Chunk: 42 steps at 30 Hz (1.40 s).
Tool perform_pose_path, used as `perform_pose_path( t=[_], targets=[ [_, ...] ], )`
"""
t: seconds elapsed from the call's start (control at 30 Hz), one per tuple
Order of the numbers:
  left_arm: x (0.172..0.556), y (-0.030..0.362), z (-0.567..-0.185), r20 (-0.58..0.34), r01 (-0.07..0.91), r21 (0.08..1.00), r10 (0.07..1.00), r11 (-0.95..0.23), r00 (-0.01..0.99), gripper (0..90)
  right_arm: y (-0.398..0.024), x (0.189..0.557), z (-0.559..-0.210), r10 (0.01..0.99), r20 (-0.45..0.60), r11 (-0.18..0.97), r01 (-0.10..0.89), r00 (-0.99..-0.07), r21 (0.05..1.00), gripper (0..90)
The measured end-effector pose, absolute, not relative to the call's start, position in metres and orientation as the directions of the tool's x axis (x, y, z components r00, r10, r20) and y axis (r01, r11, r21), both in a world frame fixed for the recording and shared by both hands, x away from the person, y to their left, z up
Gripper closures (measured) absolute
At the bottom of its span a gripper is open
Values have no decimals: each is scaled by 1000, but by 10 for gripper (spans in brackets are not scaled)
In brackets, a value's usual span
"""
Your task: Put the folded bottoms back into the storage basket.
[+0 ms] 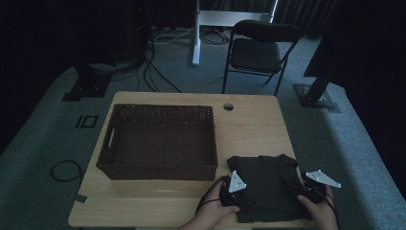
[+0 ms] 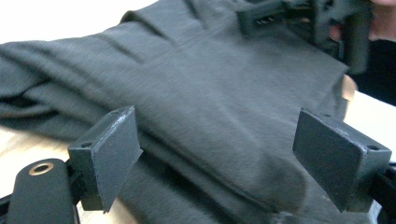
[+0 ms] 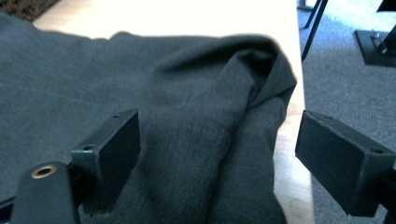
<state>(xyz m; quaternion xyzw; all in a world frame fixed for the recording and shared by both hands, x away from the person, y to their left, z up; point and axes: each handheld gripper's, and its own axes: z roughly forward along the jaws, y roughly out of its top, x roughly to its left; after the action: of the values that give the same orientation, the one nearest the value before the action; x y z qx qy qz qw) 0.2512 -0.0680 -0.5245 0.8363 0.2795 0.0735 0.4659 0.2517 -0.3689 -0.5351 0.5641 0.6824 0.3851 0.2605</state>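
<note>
A dark grey folded garment [image 1: 265, 184] lies on the wooden table [image 1: 249, 124] at the front right. My left gripper [image 1: 238, 190] sits at the garment's left edge, and in the left gripper view it [image 2: 219, 135] stands open just above the cloth [image 2: 201, 84], pads clear of it. My right gripper [image 1: 309, 190] is at the garment's right edge. In the right gripper view it [image 3: 222, 135] is open too, with a bunched fold of the garment [image 3: 233, 116] lying between the jaws, untouched by either pad.
A dark wicker basket [image 1: 160, 165], nothing visible inside, stands on the left half of the table beside the garment. A small round hole [image 1: 228, 106] is near the table's far edge. A black folding chair [image 1: 258, 50] stands on the carpet behind the table.
</note>
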Motion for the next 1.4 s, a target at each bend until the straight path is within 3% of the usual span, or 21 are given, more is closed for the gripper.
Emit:
perform_pose_path(
  t=[0.27,0.7,0.93,1.03,1.1,1.2,1.27,1.33,1.4],
  targets=[
    [258,-71,-540,-165,462,787,583,-408,795,152,-366,256,-543,970,79,76,596,-229,799,137],
    [264,-82,-549,-194,496,764,586,-412,787,100,-364,261,-546,962,105,83,634,-253,769,137],
    [266,-90,-549,-181,493,748,577,-445,797,29,-362,262,-548,957,158,45,665,-242,746,139],
    [265,-95,-549,-155,480,749,584,-456,797,42,-364,264,-550,953,200,12,685,-229,728,151],
    [264,-97,-548,-140,467,758,585,-456,799,103,-363,264,-550,952,195,20,684,-236,730,208],
    [264,-100,-548,-146,460,764,574,-452,806,311,-362,263,-549,942,210,27,683,-262,730,339],
    [265,-102,-548,-158,461,767,566,-446,810,452,-363,262,-547,930,251,5,691,-269,723,518],
    [265,-105,-547,-147,450,773,562,-448,814,568,-361,261,-545,929,258,-3,692,-264,722,618],
    [265,-107,-543,-137,447,769,565,-456,813,640,-357,261,-542,940,248,-13,698,-236,716,644]
  ],
)
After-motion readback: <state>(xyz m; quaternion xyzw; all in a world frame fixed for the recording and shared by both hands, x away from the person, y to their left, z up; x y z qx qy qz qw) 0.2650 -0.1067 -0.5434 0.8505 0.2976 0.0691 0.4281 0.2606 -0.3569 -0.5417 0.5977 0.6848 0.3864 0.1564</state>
